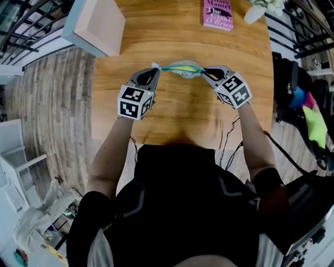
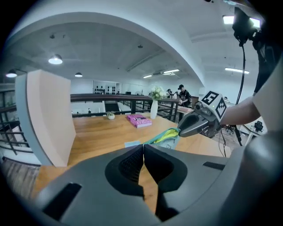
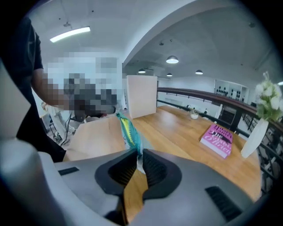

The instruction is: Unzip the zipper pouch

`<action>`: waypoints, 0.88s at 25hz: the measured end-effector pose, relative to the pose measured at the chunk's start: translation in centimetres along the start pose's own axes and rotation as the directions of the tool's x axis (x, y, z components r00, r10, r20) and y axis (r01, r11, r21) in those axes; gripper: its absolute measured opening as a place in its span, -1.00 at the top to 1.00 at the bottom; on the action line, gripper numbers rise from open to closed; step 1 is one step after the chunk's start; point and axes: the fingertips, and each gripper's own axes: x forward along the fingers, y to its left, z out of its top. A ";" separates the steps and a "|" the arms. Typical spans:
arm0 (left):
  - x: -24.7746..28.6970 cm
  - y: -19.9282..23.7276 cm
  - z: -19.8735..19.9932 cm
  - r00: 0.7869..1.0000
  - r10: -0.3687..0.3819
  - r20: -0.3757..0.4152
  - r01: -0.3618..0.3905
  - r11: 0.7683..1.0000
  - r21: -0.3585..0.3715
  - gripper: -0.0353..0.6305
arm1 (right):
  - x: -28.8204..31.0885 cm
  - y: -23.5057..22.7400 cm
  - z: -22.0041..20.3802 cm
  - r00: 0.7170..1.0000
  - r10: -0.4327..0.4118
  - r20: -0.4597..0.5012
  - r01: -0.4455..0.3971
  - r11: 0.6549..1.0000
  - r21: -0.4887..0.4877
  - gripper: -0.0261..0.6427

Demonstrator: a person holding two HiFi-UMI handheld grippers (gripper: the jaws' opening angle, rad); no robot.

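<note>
The zipper pouch [image 1: 182, 68], teal with a yellow band, hangs stretched between my two grippers just above the wooden table [image 1: 177, 117]. My left gripper [image 1: 155, 71] is shut on the pouch's left end, where a pale tab [image 2: 131, 144] sticks out beside the jaw tips. In the left gripper view the pouch [image 2: 166, 136] runs away from my left gripper [image 2: 142, 146] to the right gripper [image 2: 182, 129]. My right gripper [image 1: 205, 71] is shut on the pouch's right end. In the right gripper view the pouch [image 3: 127, 131] rises out of the narrow gap in my right gripper [image 3: 139, 155].
A pink book [image 1: 218, 14] lies at the table's far edge, beside a white vase with flowers [image 1: 258, 10]. A pale upright box [image 1: 96, 26] stands at the far left corner. A black bag with bright items [image 1: 308, 114] sits off the table's right side.
</note>
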 end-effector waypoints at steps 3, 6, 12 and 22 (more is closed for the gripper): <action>1.0 -0.7 -3.8 0.997 -0.034 -0.068 0.031 0.998 -0.052 0.80 | 1.2 1.3 -2.8 0.997 0.069 -0.028 -0.068 0.997 0.035 0.77; 1.5 -1.8 -7.4 0.988 -0.053 -0.143 0.045 0.997 -0.060 0.80 | 2.0 2.9 -5.7 0.989 0.127 -0.079 -0.123 0.991 0.054 0.77; 2.6 -3.5 -12.9 0.955 -0.083 -0.283 0.066 0.995 -0.072 0.80 | 3.4 4.9 -11.1 0.960 0.222 -0.173 -0.189 0.964 0.187 0.77; 3.4 -5.1 -17.2 0.906 -0.104 -0.409 0.061 0.991 -0.117 0.80 | 4.3 5.8 -14.4 0.941 0.291 -0.175 -0.203 0.894 0.400 0.76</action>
